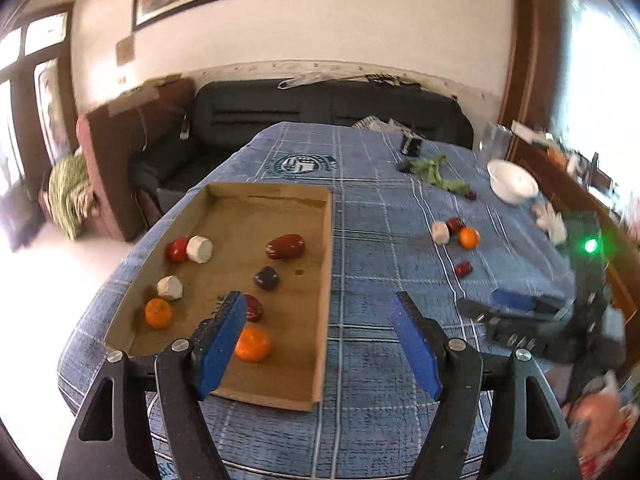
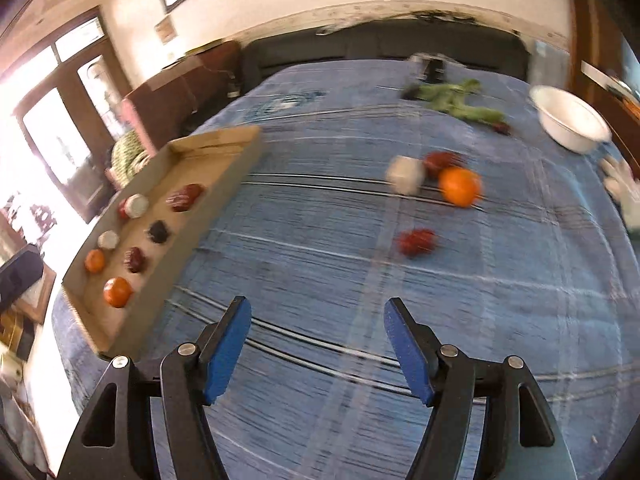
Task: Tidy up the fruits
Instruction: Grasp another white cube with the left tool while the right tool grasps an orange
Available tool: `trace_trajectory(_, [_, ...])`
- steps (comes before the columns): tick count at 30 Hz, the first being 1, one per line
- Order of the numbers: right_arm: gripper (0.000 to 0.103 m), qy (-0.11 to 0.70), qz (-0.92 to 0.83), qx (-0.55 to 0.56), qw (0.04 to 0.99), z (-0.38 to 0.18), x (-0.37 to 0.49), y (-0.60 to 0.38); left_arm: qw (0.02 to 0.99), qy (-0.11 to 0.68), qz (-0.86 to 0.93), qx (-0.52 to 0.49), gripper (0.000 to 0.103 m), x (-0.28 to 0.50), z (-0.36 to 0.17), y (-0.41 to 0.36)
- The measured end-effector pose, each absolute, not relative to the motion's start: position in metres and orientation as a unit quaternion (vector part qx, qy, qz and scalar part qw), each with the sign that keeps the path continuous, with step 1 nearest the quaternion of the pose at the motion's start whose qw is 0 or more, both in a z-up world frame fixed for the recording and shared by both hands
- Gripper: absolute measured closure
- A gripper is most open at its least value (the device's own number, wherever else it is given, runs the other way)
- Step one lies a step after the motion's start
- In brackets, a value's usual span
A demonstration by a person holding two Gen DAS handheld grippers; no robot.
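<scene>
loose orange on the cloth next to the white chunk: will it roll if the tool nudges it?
Probably. The orange looks round and smooth, so a side push would likely send it rolling. The white piece and red fruit beside it may block it one way. The tablecloth looks soft and may slow it somewhat.

Blue plaid cloth (image 1: pixel 380 240) with white and dark lines and a teal-and-white crest (image 1: pixel 301 165) covers the counter. Plain brown cardboard tray (image 1: pixel 326 280) holds two oranges (image 1: pixel 252 345) (image 1: pixel 158 313), two white pieces (image 1: pixel 199 249) (image 1: pixel 169 287), a bright red fruit (image 1: pixel 177 249), dark red fruits (image 1: pixel 285 246) (image 1: pixel 253 307) and one near-black piece (image 1: pixel 266 278). On the cloth: an orange (image 2: pixel 459 186), a white piece (image 2: pixel 406 175), dark red fruits (image 2: pixel 440 161) (image 2: pixel 416 241), green leafy stems (image 2: pixel 460 100). White bowl (image 2: pixel 570 120). Each gripper, left (image 1: pixel 319 308) and right (image 2: pixel 318 314), has black arms and blue pads (image 2: pixel 226 356).
</scene>
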State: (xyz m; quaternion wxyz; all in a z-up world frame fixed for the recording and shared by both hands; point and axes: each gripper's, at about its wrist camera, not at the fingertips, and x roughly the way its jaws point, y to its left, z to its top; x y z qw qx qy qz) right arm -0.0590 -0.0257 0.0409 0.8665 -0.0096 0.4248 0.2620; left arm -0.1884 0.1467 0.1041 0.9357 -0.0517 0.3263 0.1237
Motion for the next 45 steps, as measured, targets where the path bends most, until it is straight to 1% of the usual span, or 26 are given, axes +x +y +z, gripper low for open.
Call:
trace_trajectory(8, [0.028, 0.419, 0.222, 0.020, 0.880, 0.047, -0.048, -0.081, 0.932, 0.340, 0.129, -0.009, 0.029, -0.181, 0.097, 0.122])
trace_trajectory(15, [0.028, 0.418, 0.216, 0.022, 0.882, 0.045, -0.043, -0.092, 0.928, 0.351, 0.127, -0.003, 0.029, -0.175, 0.092, 0.116])
trace_trajectory(21, [0.028, 0.425, 0.213, 0.028, 0.879, 0.038, -0.035, -0.097, 0.923, 0.367, 0.118, -0.009, 0.029, -0.168, 0.083, 0.115])
trace_trajectory(28, [0.028, 0.429, 0.193, 0.032, 0.882, 0.038, -0.012, -0.107, 0.916, 0.386, 0.098, -0.045, 0.029, -0.156, 0.067, 0.123])
trace_trajectory(34, [0.028, 0.427, 0.180, 0.025, 0.886, 0.038, 0.028, -0.098, 0.912, 0.396, 0.078, -0.072, 0.029, -0.143, 0.056, 0.123])
trace_trajectory(38, [0.031, 0.421, 0.168, 0.012, 0.891, 0.036, 0.054, -0.082, 0.912, 0.398, 0.067, -0.080, 0.029, -0.130, 0.057, 0.122])
trace_trajectory(45, [0.032, 0.423, 0.160, -0.011, 0.892, 0.024, 0.081, -0.058, 0.908, 0.404, 0.064, -0.088, 0.029, -0.086, 0.059, 0.123])
